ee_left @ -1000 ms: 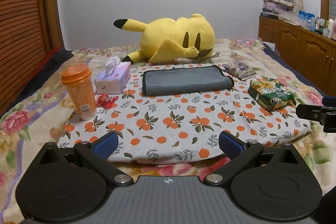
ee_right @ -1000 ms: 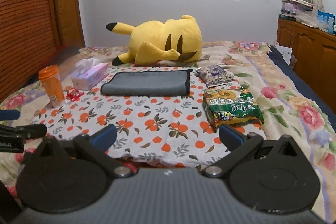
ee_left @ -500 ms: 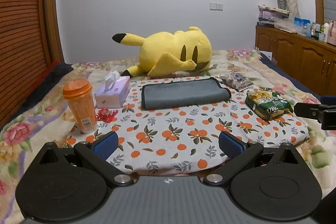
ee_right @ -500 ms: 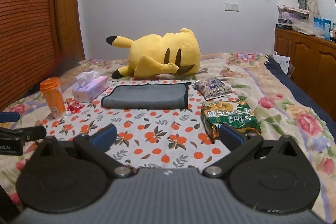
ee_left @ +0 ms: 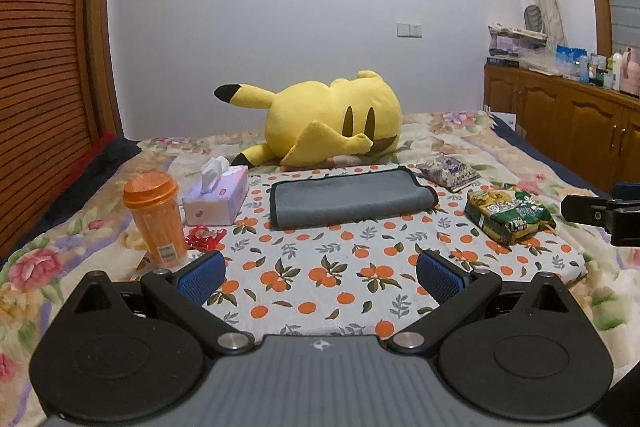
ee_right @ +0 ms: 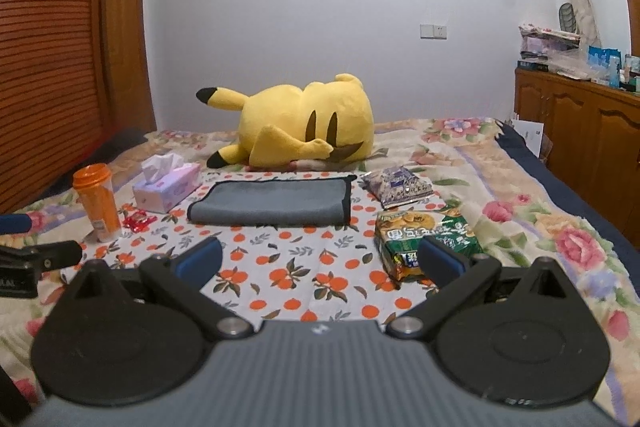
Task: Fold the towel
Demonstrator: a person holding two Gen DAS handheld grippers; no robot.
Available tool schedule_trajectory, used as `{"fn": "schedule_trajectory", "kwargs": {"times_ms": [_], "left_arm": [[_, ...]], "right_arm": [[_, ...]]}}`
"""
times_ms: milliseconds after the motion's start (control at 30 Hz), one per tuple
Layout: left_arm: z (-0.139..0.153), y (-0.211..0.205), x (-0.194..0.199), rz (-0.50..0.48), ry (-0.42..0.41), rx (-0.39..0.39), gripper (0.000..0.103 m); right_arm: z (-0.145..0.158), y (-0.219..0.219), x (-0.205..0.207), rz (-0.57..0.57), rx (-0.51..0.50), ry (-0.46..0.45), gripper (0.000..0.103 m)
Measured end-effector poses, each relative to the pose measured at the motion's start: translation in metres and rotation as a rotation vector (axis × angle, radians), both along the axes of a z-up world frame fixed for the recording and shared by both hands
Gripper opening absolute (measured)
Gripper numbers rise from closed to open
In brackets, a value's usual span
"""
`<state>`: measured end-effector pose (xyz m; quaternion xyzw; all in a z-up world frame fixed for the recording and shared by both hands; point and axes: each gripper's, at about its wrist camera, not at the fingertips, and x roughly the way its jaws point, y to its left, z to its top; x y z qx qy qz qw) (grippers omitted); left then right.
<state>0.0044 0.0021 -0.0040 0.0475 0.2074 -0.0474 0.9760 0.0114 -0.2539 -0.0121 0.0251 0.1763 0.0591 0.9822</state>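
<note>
On the bed [ee_left: 472, 131], a cloth [ee_left: 320, 267] printed with oranges was spread, and the grey towel [ee_left: 348, 197] lay folded flat near its far edge, just in front of a yellow plush [ee_left: 332, 123] lying on its side. Left of the towel stood a tissue box [ee_left: 218, 197]; nearer and further left stood an upright orange cup [ee_left: 154, 215], with a red wrapper [ee_left: 206, 237] just beside its base. Right of the towel lay a purple packet [ee_left: 448, 171] and, nearer, a green snack bag [ee_left: 508, 213]. The left tongs [ee_left: 320, 271] hung spread over the near part of the cloth, empty, well apart from the towel. The right tongs [ee_right: 320, 261] were likewise spread and empty, with the right blue pad [ee_right: 440, 259] in front of the snack bag's near end in the right wrist view. Each tool showed at the edge of the other's view: the right tongs at the right in the left view, the left tongs at the left in the right view. A wooden cabinet [ee_right: 580, 123] stood along the right wall.
</note>
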Motion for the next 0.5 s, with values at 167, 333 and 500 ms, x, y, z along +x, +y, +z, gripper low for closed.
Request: {"fn": "schedule_trajectory", "kwargs": {"times_ms": [167, 333, 500], "left_arm": [[0.0032, 0.0024, -0.0023, 0.007, -0.025, -0.018, 0.103], [0.0056, 0.0047, -0.0036, 0.010, -0.045, -0.034, 0.103], [0.0066, 0.0048, -0.0044, 0.011, -0.056, -0.034, 0.103]], "right_arm": [[0.0025, -0.0017, -0.0031, -0.014, 0.006, -0.031, 0.103], [0.0041, -0.0022, -0.0055, -0.020, 0.003, -0.058, 0.103], [0.0045, -0.0035, -0.0066, -0.024, 0.006, -0.067, 0.103]]}}
